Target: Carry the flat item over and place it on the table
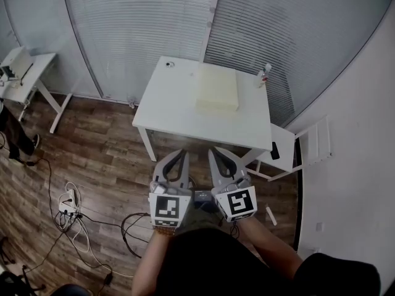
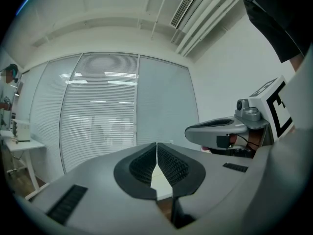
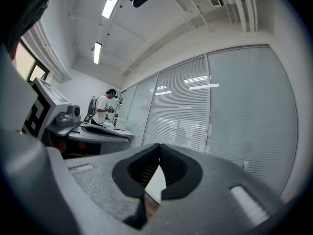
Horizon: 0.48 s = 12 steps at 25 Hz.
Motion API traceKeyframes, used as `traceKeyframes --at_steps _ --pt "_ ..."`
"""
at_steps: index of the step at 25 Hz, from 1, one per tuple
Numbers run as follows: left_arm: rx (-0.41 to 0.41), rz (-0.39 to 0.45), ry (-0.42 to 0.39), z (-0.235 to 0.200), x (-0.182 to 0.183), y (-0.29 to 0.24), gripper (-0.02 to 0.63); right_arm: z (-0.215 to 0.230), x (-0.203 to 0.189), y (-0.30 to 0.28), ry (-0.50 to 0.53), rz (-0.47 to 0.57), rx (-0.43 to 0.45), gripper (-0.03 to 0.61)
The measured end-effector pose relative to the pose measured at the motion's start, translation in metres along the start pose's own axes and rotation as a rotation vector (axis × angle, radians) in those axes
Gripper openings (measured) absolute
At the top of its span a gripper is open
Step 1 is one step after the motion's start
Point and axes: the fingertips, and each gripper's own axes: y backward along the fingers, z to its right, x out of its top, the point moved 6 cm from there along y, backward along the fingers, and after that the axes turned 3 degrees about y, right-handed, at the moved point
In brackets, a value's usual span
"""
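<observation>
Lying on the far right part of the white table (image 1: 166,106), the pale flat item (image 1: 217,86) is well apart from both tools, straight ahead of them, with the table's near edge and a strip of wood floor (image 1: 111,153) between. The left gripper (image 1: 178,157) and right gripper (image 1: 217,153) are held side by side close to the person's body, tips pointing toward the table. Each gripper's own view shows its jaws closed tip to tip with nothing between the ribbed pads. The item lies flat, near the table's far edge and short of its right edge, leaving the left half of the top bare. A small bottle (image 1: 264,75) stands at the far right corner, near the item but not touching it. A white chair (image 1: 303,148) stands just beside the table's right side, and a blinds-covered glass wall (image 1: 142,23) runs behind it. Cables (image 1: 133,227) and a power strip (image 1: 66,201) lie on the floor to the left. In all there are one flat item, one bottle, one chair, two grippers and a second table (image 1: 31,71) at far left.
</observation>
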Motion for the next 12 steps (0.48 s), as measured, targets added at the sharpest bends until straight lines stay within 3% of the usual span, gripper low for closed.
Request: traceKeyframes --at_steps 12 --pt "0.010 -0.029 0.019 -0.012 -0.011 -0.018 0.006 0.014 -0.010 -0.019 -0.008 -0.015 0.000 -0.003"
